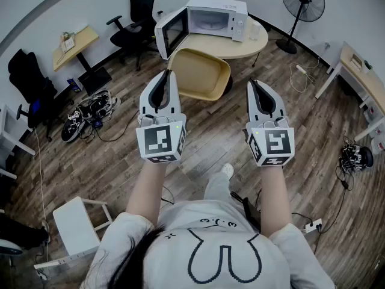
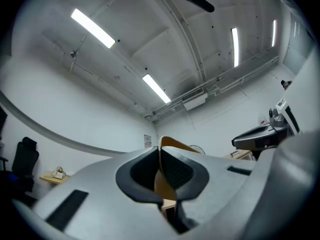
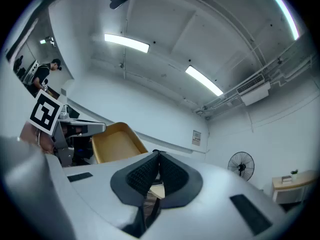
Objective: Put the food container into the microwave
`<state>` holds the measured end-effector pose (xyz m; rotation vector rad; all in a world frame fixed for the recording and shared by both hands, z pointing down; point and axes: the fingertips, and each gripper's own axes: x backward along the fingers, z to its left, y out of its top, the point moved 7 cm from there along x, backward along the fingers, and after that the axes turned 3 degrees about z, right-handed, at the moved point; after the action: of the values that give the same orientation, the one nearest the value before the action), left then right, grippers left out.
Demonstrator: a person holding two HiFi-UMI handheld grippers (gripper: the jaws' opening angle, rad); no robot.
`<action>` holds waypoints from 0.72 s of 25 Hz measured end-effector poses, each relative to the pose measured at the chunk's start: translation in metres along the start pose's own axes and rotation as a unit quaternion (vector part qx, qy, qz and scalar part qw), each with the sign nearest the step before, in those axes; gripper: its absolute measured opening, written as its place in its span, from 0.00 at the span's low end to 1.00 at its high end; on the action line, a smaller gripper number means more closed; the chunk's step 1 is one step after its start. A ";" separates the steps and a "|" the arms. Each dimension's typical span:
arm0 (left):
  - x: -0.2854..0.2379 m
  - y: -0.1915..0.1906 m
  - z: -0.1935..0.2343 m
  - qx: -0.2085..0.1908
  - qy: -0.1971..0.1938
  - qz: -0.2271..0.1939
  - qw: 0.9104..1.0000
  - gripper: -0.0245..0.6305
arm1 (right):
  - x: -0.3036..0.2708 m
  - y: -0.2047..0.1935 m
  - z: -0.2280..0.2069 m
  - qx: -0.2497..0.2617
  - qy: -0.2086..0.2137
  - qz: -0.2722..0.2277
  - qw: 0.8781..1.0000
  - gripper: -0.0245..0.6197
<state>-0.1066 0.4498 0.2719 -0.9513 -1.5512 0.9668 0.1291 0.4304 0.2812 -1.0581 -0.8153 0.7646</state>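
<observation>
**Container pinched by the left gripper, microwave open ahead**

In the head view a black office chair (image 1: 137,14) stands at the upper left, on the wood floor. Just left of centre, the left gripper (image 1: 168,73) has its jaws closed on the thin rim of the tan food container (image 1: 201,74). The container is held tilted in the air at upper centre, below the microwave and apart from it. In the left gripper view the two dark pads meet on that rim, with the tan wall rising just behind them. Above the container, at top centre, the white microwave (image 1: 213,15) sits on a round light table (image 1: 243,46), its door (image 1: 170,32) swung wide to the left. Right of centre, the right gripper (image 1: 252,83) is level with the left one. Its jaws are pressed together with nothing between them, as the right gripper view shows. A black standing fan (image 1: 302,0) is at the upper right
</observation>
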 end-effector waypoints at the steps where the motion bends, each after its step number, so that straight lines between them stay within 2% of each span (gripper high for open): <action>1: -0.003 -0.001 0.002 0.000 0.000 0.001 1.000 0.07 | -0.004 -0.001 0.000 0.000 0.001 0.000 1.000 0.08; 9: -0.044 -0.021 0.014 0.006 0.002 0.010 1.000 0.07 | -0.044 -0.016 -0.014 -0.003 0.002 0.013 1.000 0.08; 18: -0.131 -0.059 0.024 0.013 0.012 0.020 1.000 0.07 | -0.125 -0.047 -0.054 -0.011 0.021 0.011 1.000 0.08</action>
<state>-0.1157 0.3048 0.2778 -0.9748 -1.5007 0.9973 0.1214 0.2871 0.2859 -1.1002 -0.7787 0.7522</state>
